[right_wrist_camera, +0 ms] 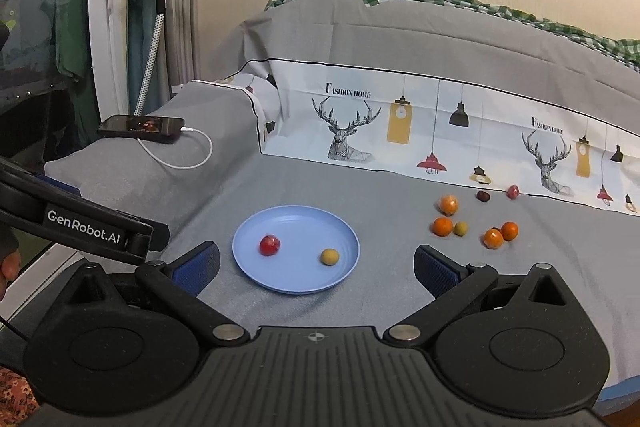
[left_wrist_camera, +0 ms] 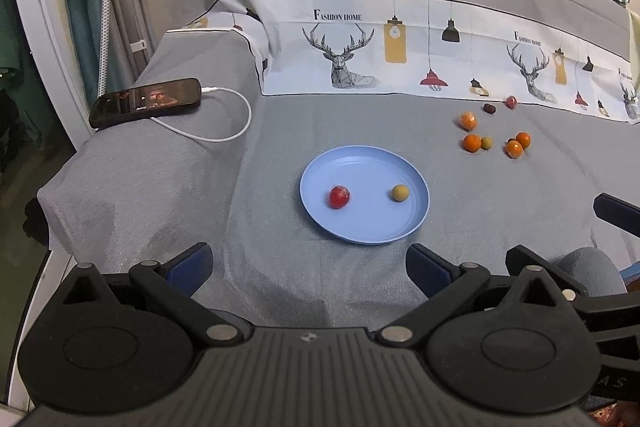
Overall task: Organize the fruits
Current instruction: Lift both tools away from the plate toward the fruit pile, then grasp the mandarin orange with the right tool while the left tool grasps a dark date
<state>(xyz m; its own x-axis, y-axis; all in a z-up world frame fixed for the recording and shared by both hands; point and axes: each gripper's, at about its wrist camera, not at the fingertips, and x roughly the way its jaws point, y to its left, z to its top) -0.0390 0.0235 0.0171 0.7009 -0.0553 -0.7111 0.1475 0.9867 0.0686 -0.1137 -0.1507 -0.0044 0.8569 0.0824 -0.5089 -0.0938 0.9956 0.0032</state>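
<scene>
A: Fruit check. Round light-blue plastic plate (left_wrist_camera: 400,231) sits flat on the grey cloth-covered surface (left_wrist_camera: 160,187), approx centre. What's on it?

B: Two pcs. Small glossy red fruit (left_wrist_camera: 339,196) on plate's left half, small dull yellow-green round fruit (left_wrist_camera: 400,193) on right half. Well apart, not touching.

A: Rest of fruit?

B: Off the plate, far right on the cloth. Four small orange round fruits w/ shiny skin (left_wrist_camera: 472,143), one small greenish fruit (left_wrist_camera: 486,142) just beside an orange one. Farther back, a dark brown oval fruit (left_wrist_camera: 489,108) and a small reddish fruit (left_wrist_camera: 511,102), near the printed deer-and-lamp fabric panel (left_wrist_camera: 360,59).

A: Grippers?

B: Left gripper (left_wrist_camera: 308,263): jaws spread wide, nothing between, near side of plate. Right gripper (right_wrist_camera: 316,265): jaws spread wide too, empty, plate just beyond.

A: Other?

B: Black smartphone (left_wrist_camera: 146,102) w/ white charging cable (left_wrist_camera: 224,131), far left on raised grey part.
</scene>
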